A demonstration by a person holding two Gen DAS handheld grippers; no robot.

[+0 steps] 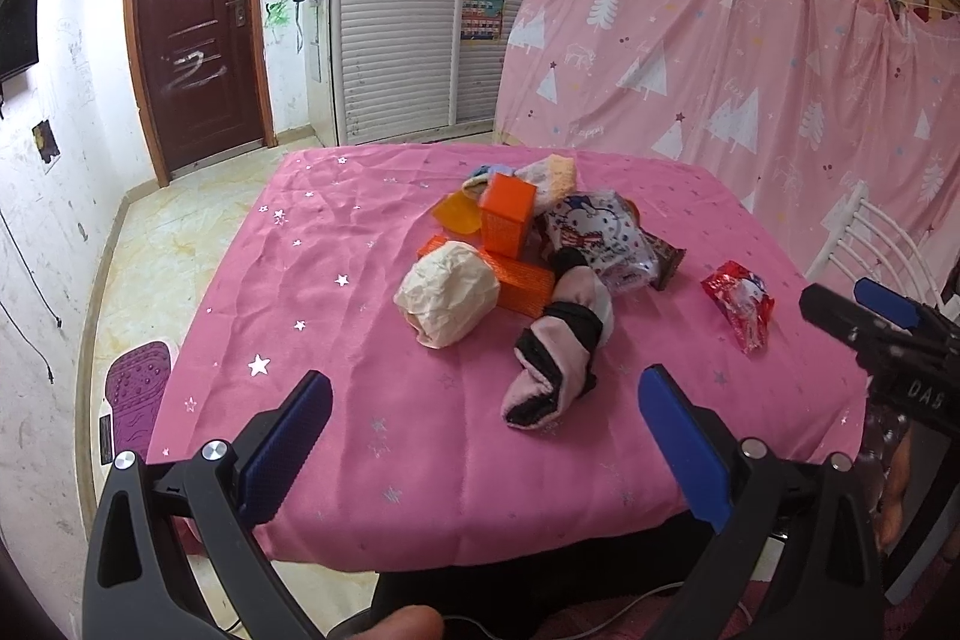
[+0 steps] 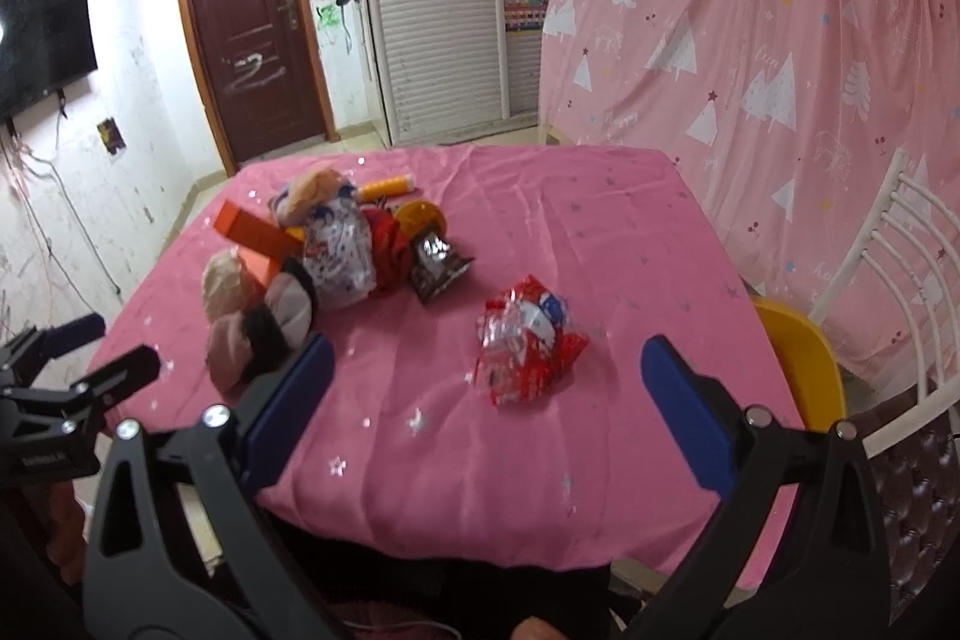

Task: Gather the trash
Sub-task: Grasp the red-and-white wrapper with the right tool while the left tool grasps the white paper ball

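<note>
Though tools (image 1: 483, 454) wide, pile (image 1: 516, 244) partly overlapped.

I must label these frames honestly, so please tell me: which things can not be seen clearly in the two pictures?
- Print on the red wrapper: too small and crinkled to read, both views.
- Items behind the orange box and the patterned bag: covered by the pile in the left wrist view.
- Yellow chair: mostly hidden by the table edge, right wrist view.
- Any trash bin: in neither view.
</note>
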